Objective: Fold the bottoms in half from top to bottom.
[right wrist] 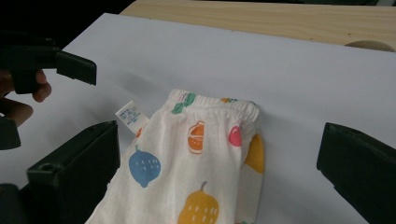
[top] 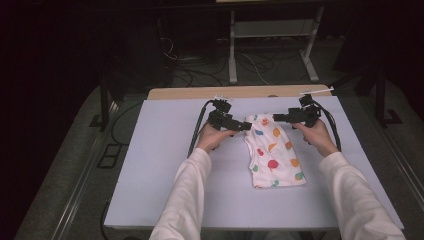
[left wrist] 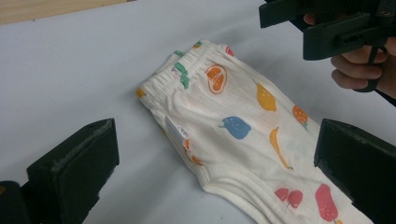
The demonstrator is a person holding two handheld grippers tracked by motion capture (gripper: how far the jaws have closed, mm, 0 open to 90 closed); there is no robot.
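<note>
- Since both grippers sit at the far end of the folded garment (top: 274, 151), we read the step as taking hold of the waistband end for the next fold.
- Garment location: flat on the white table (top: 165, 165), right of centre, elastic waistband (right wrist: 219, 105) at the far end, folded bundle running back toward the person.
- Left gripper (top: 246, 126): jaws wide apart, nothing held. Its own view has the cloth lying between the jaws but not touched by them.
- Right gripper (top: 278, 118): jaws also spread, empty, waistband between them just ahead.
- Neither gripper looks to be in contact with fabric yet; both appear just above or beside the far corners.
- To do it well, we should come down on the two waistband corners, one gripper per corner, and bite the full stack of layers, not just the top ply.
- The care label (right wrist: 132, 115) sticks out on the left edge; we should keep it out of the grip so that side's bite stays on cloth.
- Close both at once and lift evenly, else the bundle skews or unfolds.
- Risk, as we judge it: thin cotton flat on a smooth surface, so a jaw may slide over it. Press the lower jaw into the table edge of the cloth before closing.
</note>
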